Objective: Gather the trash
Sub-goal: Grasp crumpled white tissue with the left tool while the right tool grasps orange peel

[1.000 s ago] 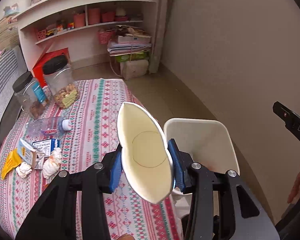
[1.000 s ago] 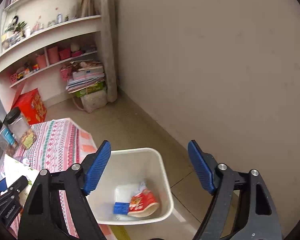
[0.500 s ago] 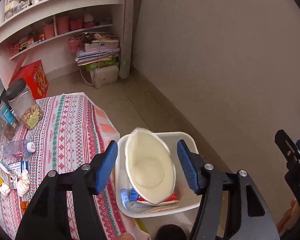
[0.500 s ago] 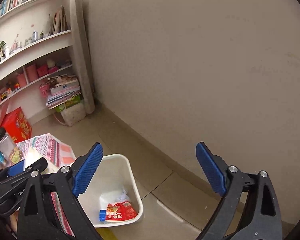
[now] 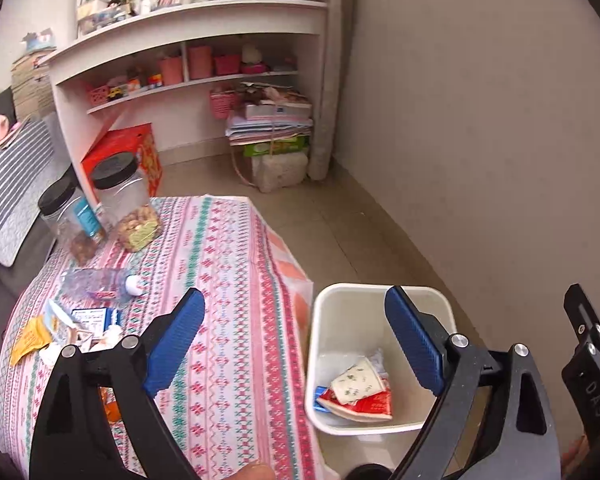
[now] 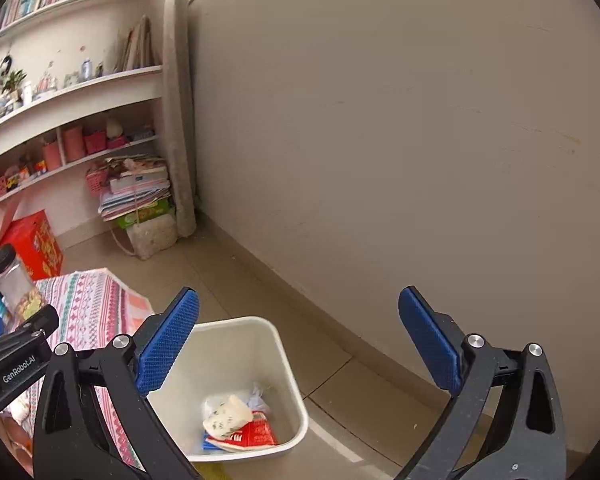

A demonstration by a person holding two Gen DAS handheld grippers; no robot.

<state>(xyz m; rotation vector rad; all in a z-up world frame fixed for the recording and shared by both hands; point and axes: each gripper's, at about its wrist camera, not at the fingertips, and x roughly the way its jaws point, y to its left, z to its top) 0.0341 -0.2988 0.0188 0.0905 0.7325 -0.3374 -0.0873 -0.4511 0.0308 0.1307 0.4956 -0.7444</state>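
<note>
Spread wide with nothing between the blue pads, the left gripper [image 5: 294, 340], jaws just opened further, above the edge of a table [image 5: 228, 280] draped in a pink, green and white patterned cloth; likewise released and empty, jaws also just widened, the right gripper [image 6: 298, 344], aimed over tiled floor toward a bare beige wall [image 6: 400, 140].

On the cloth, at the far end, two clear jars with black lids [image 5: 120, 200], part-filled with snacks; nearer, a crushed plastic bottle [image 5: 100, 282] lying on its side; beside it a small blue-and-white carton [image 5: 94, 318], a yellow wrapper [image 5: 28, 338] and crumpled white tissue [image 5: 110, 336], partly hidden behind the left finger of the gripper.

Against the back wall, white shelving [image 5: 188, 20] crowded with pink pots, small baskets and toys; on the floor beneath, a red box [image 5: 136, 152] and a stack of papers [image 5: 272, 128] on a pale bag.

On the floor hard against the table's corner, a white plastic bin [image 5: 324, 312], open-topped; inside, lying on its side, a crushed paper cup [image 5: 358, 380] with dark specks, resting on a red wrapper [image 5: 370, 404], with a bit of blue packaging [image 5: 320, 394] at the left and white tissue behind; seen from the right wrist too, the same bin [image 6: 288, 364] with cup [image 6: 226, 416] atop the red wrapper [image 6: 256, 434]; right finger of the left gripper crossing the bin's near rim in the left view.
</note>
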